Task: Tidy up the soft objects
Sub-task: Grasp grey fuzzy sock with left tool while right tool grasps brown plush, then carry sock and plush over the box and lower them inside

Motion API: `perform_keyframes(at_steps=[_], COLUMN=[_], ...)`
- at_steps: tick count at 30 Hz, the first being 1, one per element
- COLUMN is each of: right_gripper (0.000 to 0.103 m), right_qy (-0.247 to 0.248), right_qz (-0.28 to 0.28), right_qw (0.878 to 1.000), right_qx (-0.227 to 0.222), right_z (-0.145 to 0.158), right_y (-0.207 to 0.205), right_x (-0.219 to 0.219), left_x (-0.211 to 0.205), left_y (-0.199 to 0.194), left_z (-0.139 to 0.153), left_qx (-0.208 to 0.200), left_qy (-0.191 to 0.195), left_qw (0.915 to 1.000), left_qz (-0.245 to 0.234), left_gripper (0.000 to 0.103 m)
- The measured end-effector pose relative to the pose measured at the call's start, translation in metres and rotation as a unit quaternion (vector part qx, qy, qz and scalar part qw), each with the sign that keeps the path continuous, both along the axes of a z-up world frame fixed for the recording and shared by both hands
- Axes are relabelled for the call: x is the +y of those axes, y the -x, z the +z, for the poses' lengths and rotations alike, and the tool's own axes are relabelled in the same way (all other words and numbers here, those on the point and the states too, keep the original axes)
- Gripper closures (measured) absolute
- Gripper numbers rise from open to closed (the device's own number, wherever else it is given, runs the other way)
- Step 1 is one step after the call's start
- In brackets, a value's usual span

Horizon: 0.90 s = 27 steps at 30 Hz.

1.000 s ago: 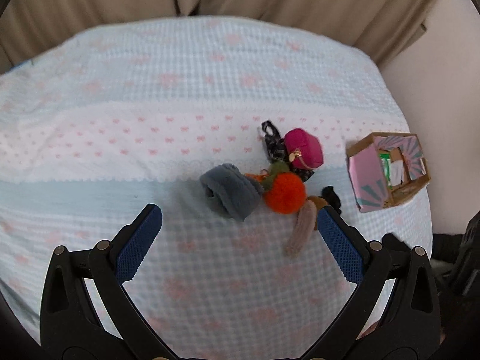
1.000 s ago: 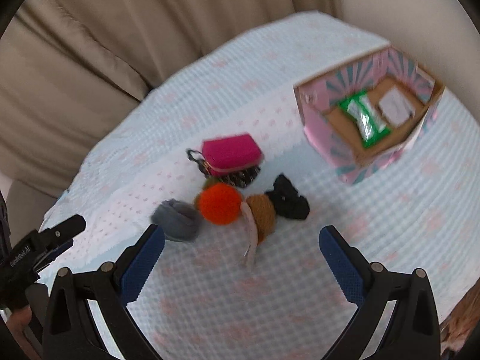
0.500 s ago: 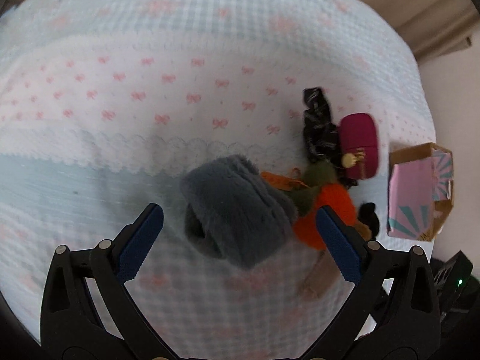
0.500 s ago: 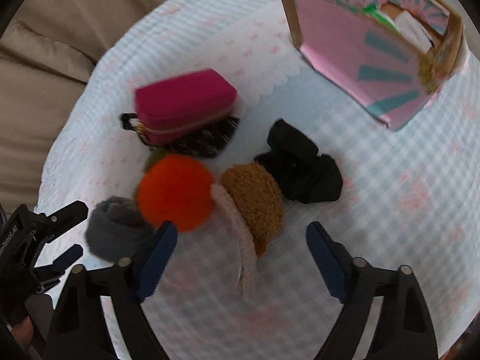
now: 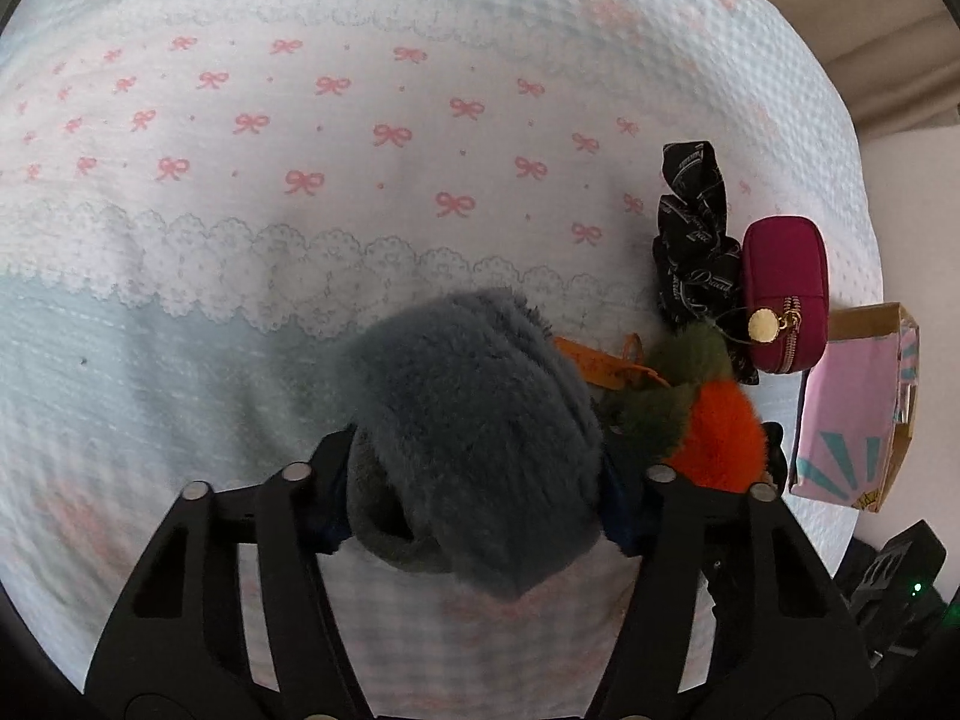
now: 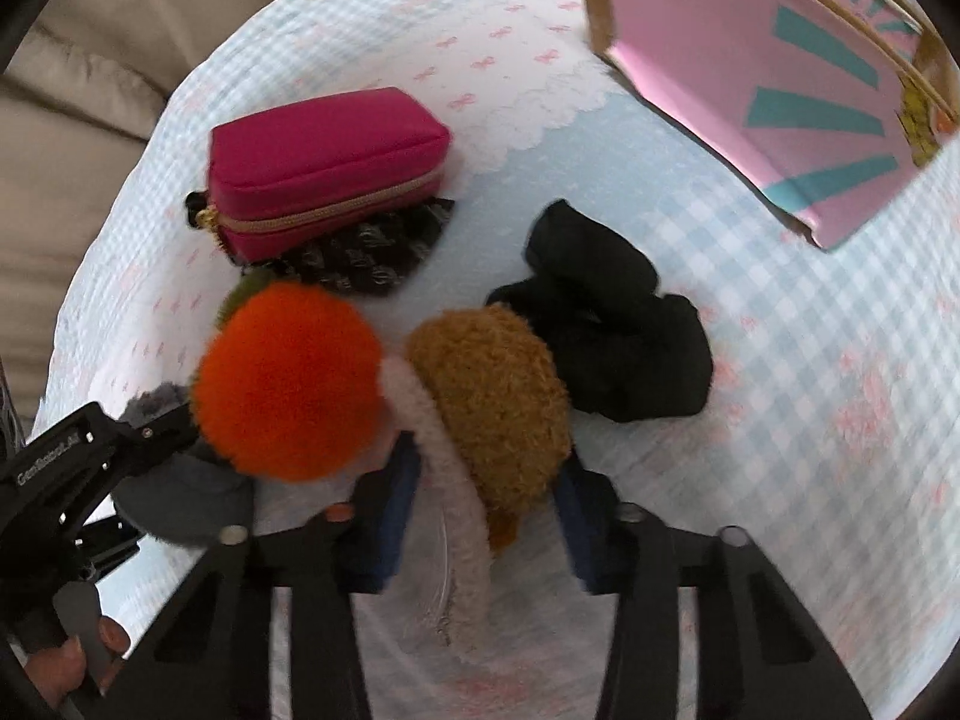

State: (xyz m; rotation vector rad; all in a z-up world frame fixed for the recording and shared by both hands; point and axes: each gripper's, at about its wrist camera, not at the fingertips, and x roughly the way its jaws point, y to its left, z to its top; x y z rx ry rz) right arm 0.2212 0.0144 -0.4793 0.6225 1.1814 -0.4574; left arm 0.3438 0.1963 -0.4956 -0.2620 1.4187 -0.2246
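Observation:
My left gripper (image 5: 477, 495) is shut on a grey fuzzy scrunchie (image 5: 474, 432), which fills the gap between its jaws on the bed. My right gripper (image 6: 483, 519) is shut on a brown fuzzy hair clip with a pale pink edge (image 6: 492, 420). An orange pom-pom with green leaves (image 6: 288, 384) lies between the two items and also shows in the left wrist view (image 5: 714, 441). A black scrunchie (image 6: 612, 324) lies right of the brown clip. A magenta zip pouch (image 6: 324, 168) rests on a black printed scrunchie (image 6: 372, 252).
A pink and teal cardboard box (image 6: 774, 84) stands at the far right on the bedspread (image 5: 300, 180); it also shows in the left wrist view (image 5: 852, 408). Beige curtains (image 6: 78, 78) hang behind the bed. The left gripper (image 6: 78, 468) shows in the right wrist view.
Both grippers have dropped down to the bed and closed. The left one has taken hold of the grey scrunchie, the right one the brown clip.

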Motion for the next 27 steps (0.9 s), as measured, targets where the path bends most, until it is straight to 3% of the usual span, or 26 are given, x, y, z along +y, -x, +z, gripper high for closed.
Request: perform_keyframes(at_steps=[8,14,20,27], right_gripper=[0.067,0.067,0.067,0.067], right_qy=[0.011,0.020,0.026,0.043], right_qz=[0.023,0.037,0.046,0.068], right_qw=[1.000,0.998,0.997,0.991], right_qx=[-0.015,-0.036,-0.063,-0.108], right_z=[0.012,0.039,0.086,0.160], right_y=[-0.006,0.005,0.015,0.022], right_x=[0.006,0.012,0.013,0.019], left_x=[0.010,0.019,0.026,0.029], left_y=[0.008,0.020,0.033,0.058], left_z=[0.016,0.055,0.111,0.182], left_qx=[-0.017,-0.043,-0.079,-0.123], left_qy=[0.005,0.009,0.009,0.018], left_qw=[0.9998,0.9990,0.9967,0.9919], left_qz=[0.001,0.011,0.013,0.025], left_gripper=[0.054,0.054,0.054,0.054])
